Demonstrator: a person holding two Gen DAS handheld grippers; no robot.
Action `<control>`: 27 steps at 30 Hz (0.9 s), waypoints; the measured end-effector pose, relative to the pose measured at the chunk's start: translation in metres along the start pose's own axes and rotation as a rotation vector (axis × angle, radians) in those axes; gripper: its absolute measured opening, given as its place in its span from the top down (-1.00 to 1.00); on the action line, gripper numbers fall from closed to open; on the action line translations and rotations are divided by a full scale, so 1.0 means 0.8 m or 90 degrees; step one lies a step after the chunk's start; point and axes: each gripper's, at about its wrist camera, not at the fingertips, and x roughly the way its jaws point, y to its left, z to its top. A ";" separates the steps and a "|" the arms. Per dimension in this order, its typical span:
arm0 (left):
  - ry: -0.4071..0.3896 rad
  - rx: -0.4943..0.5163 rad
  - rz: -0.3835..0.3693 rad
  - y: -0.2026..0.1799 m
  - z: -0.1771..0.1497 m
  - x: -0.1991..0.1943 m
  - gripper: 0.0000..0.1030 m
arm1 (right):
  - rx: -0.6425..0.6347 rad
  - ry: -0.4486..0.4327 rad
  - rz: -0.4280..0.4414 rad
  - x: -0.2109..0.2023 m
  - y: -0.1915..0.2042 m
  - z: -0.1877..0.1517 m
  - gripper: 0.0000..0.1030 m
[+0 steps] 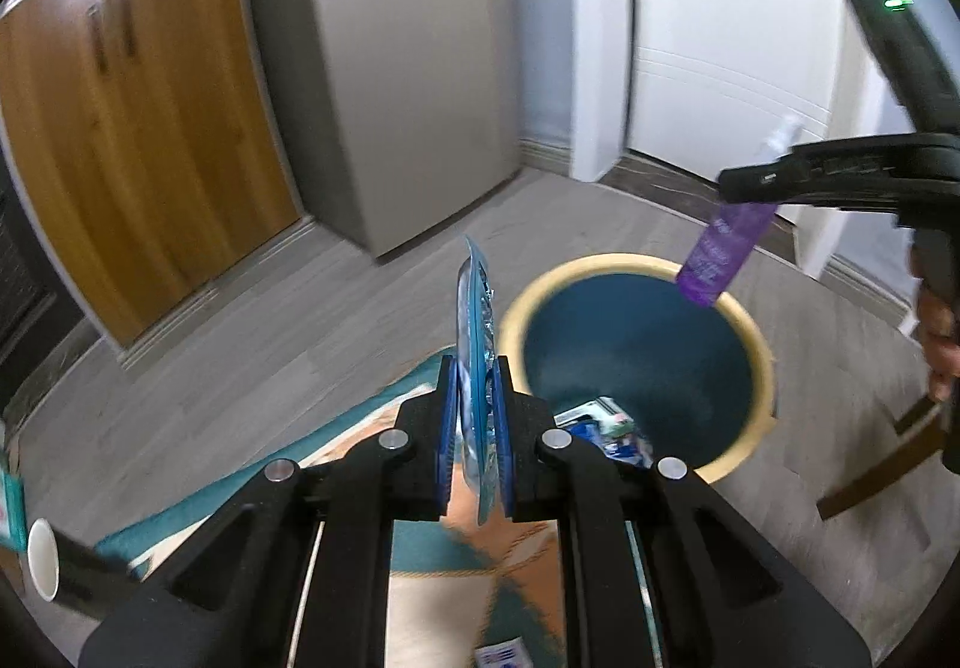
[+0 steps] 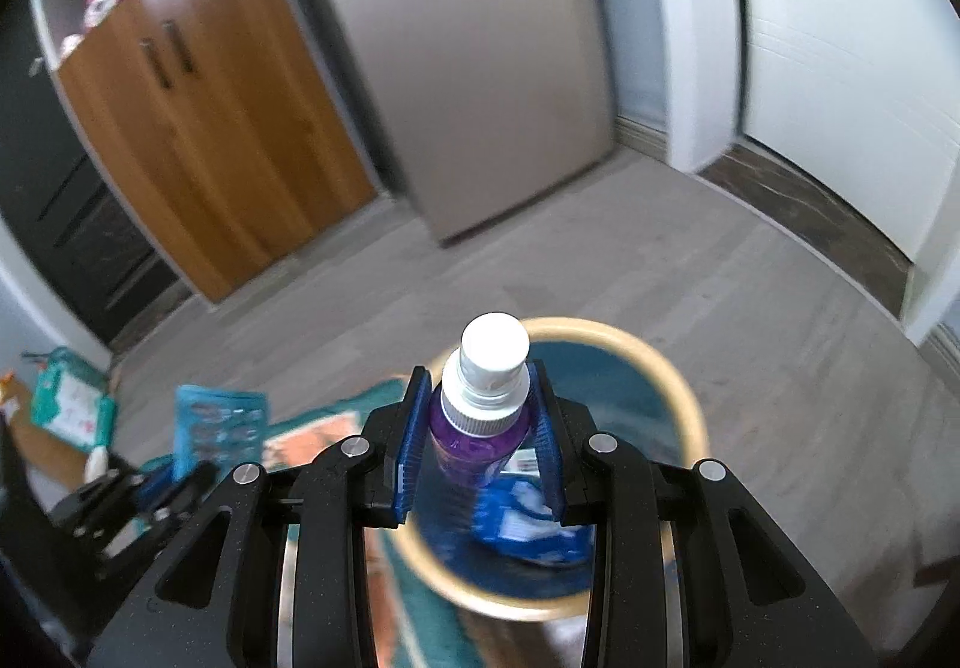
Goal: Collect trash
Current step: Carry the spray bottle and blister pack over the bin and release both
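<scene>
Over grey floor [image 2: 600,260], white-capped purple bottle [image 2: 480,422].

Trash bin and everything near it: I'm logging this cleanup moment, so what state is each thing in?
Trash bin: upright, open-topped, some packaging already at the bottom.
Purple bottle: white cap on, clamped in the right hand-held gripper above the bin.
Blue wrapper: flat, held edge-on in the shut left hand-held gripper beside the bin.
Paper cup: lying on its side.
Cabinet doors: closed.
</scene>
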 end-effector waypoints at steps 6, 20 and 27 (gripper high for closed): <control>0.016 0.024 -0.049 -0.037 0.007 0.034 0.79 | 0.035 0.051 -0.030 0.033 -0.038 -0.017 0.34; 0.002 0.049 -0.094 -0.090 0.015 0.081 0.75 | 0.004 0.093 -0.040 0.062 -0.040 -0.029 0.34; -0.010 0.011 -0.096 -0.075 0.012 0.076 -0.11 | -0.002 0.103 -0.050 0.072 -0.038 -0.031 0.34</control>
